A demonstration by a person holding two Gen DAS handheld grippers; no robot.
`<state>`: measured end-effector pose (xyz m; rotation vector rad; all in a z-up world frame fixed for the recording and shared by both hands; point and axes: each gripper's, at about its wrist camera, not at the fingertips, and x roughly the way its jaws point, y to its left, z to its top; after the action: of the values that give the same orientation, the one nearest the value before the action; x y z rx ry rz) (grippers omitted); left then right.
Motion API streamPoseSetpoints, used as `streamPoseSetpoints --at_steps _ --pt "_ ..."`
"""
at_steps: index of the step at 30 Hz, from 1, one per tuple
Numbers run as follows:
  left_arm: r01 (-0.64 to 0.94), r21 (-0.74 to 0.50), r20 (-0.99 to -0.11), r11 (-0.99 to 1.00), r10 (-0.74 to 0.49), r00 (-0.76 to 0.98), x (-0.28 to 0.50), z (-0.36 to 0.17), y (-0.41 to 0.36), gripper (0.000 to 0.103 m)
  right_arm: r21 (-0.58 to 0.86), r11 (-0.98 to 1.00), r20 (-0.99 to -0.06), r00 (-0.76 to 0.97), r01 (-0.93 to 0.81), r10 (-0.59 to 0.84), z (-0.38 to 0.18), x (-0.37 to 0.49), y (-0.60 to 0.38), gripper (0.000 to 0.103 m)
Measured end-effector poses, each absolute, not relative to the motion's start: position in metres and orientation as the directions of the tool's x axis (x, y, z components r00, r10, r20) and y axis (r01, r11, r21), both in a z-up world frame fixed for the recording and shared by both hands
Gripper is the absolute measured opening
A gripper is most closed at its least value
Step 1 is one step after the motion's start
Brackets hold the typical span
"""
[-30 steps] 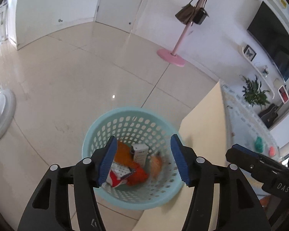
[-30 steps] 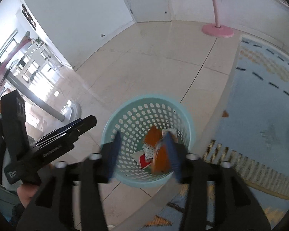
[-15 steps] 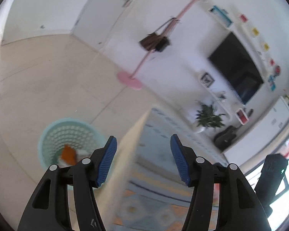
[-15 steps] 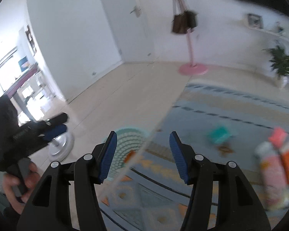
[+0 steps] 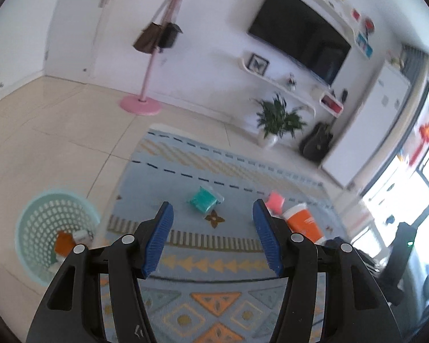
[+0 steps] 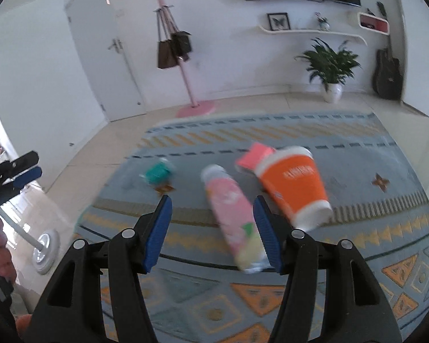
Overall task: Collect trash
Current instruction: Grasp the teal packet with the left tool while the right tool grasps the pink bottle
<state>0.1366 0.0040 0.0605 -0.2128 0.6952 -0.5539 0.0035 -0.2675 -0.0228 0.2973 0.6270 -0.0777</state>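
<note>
Right wrist view: the right tool [image 6: 211, 228] hangs released and empty above the rug [image 6: 357, 228], its right finger close beside a pink bottle [image 6: 231, 211] lying flat, an orange paper cup [image 6: 294, 185] and pink packet [image 6: 256, 155] just beyond. The left tool [image 5: 211, 237] is likewise spread and empty, facing a teal packet [image 5: 203, 199]. The mint basket [image 5: 34, 268] sits on the floor off the rug's left edge, already holding scraps. This looks like the reach for more trash: next, lower over the bottle, centre it and clench.

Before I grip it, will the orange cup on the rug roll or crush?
The orange cup lies on its side, so it may roll in a curve. It looks like paper: probably light and easily crushed.
</note>
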Motion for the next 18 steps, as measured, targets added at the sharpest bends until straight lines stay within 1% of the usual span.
streamPoseSetpoints --at_steps 4,7,8,9,10,12,14,16,18 --pt "0.424 -0.337 -0.605 0.841 -0.538 0.586 0.176 0.02 -0.027 0.056 0.172 0.964 -0.605 0.794 0.203 -0.059 -0.053 0.015 -0.269 0.055" --pt "0.43 -0.288 -0.641 0.855 -0.506 0.577 0.197 -0.004 -0.046 0.058 0.125 0.967 -0.587 0.803 0.22 -0.107 -0.067 0.017 -0.267 0.055" --pt "0.431 -0.262 -0.652 0.863 -0.488 0.581 0.205 -0.012 -0.053 0.063 0.124 0.967 -0.582 0.805 0.223 -0.111 -0.071 0.02 -0.269 0.055" --pt "0.421 -0.236 -0.663 0.876 -0.462 0.589 0.212 -0.02 -0.06 0.072 0.132 0.965 -0.579 0.808 0.227 -0.111 -0.075 0.021 -0.271 0.056" --pt "0.398 -0.215 -0.671 0.892 -0.431 0.603 0.218 -0.027 -0.066 0.075 0.142 0.963 -0.581 0.807 0.228 -0.105 -0.077 0.025 -0.273 0.056" --pt "0.394 -0.183 -0.688 0.901 -0.404 0.603 0.232 -0.041 -0.077 0.075 0.161 0.96 -0.6 0.795 0.231 -0.091 -0.085 0.031 -0.276 0.056" --pt "0.398 -0.179 -0.703 0.9 -0.399 0.588 0.241 -0.05 -0.087 0.075 0.14 0.961 -0.628 0.772 0.238 -0.1 -0.09 0.037 -0.274 0.056" --pt "0.395 -0.201 -0.713 0.897 -0.41 0.569 0.249 -0.061 -0.092 0.075 0.122 0.965 -0.622 0.776 0.23 -0.106 -0.09 0.036 -0.269 0.056" --pt "0.407 -0.247 -0.705 0.879 -0.451 0.547 0.248 -0.065 -0.093 0.073 0.088 0.972 -0.636 0.763 0.216 -0.111 -0.093 0.039 -0.261 0.056"
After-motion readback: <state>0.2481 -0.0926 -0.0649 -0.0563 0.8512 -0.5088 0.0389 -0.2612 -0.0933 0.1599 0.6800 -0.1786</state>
